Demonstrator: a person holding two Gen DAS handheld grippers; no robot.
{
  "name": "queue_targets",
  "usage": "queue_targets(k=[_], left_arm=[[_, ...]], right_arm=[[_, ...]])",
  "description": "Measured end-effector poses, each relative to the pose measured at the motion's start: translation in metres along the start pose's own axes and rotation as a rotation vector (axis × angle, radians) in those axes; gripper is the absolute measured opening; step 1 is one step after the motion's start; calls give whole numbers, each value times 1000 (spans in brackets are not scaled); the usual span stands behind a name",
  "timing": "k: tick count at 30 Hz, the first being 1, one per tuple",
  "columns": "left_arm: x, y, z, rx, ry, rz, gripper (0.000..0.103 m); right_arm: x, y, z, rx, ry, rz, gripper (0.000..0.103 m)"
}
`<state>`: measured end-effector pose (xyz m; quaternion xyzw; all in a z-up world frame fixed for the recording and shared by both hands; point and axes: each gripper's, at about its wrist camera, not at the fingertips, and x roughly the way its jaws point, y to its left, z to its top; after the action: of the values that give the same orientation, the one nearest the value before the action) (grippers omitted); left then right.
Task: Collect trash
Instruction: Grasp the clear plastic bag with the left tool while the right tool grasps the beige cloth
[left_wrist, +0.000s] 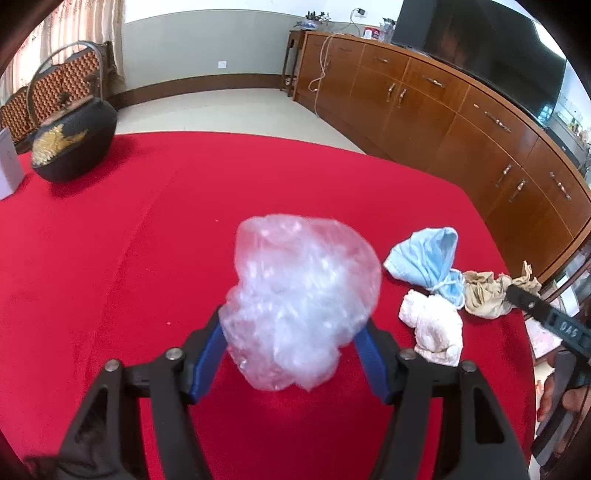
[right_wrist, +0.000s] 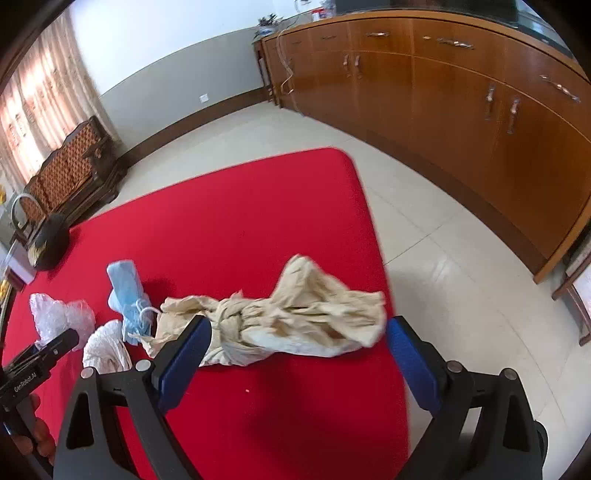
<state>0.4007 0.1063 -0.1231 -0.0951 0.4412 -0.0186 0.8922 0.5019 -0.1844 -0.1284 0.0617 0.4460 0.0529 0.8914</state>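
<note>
Left gripper (left_wrist: 295, 332) jaws pinching the crumpled clear plastic bag (left_wrist: 303, 295), prob to lift it. Right gripper (right_wrist: 295, 347) jaws spread wide around the twisted beige paper wad (right_wrist: 280, 317) w/o touching; blue face mask (right_wrist: 127, 295) at its 9 o'clock on the red desk (right_wrist: 240, 221).

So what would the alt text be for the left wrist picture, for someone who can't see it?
A crumpled clear plastic bag sits between the blue-padded left tongs above a red tablecloth. To its right lie a blue face mask, a white tissue wad and crumpled beige paper; a black kettle stands far left.
</note>
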Motion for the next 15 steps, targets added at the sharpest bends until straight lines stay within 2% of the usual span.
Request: queue_targets(k=[1, 2, 4, 8, 9, 10, 15], left_arm=[[1, -1, 1, 1, 3, -7, 55], [1, -1, 0, 3, 2, -11, 54], [0, -1, 0, 1, -2, -16, 49], [-1, -1, -2, 1, -10, -30, 45], [-2, 0, -3, 1, -13, -31, 43], [-3, 1, -3, -4, -17, -33, 43], [-15, 1, -6, -20, -41, -47, 41]], right_arm=[[3, 3, -1, -8, 6, 2, 92], [4, 5, -3, -17, 4, 8, 87], [6, 9, -5, -47, -7, 11, 66], [5, 13, -7, -62, -27, 33, 53], [4, 14, -9, -70, -25, 40, 45], [2, 17, -12, -79, -26, 52, 30], [-7, 22, -16, -85, -20, 83, 27]])
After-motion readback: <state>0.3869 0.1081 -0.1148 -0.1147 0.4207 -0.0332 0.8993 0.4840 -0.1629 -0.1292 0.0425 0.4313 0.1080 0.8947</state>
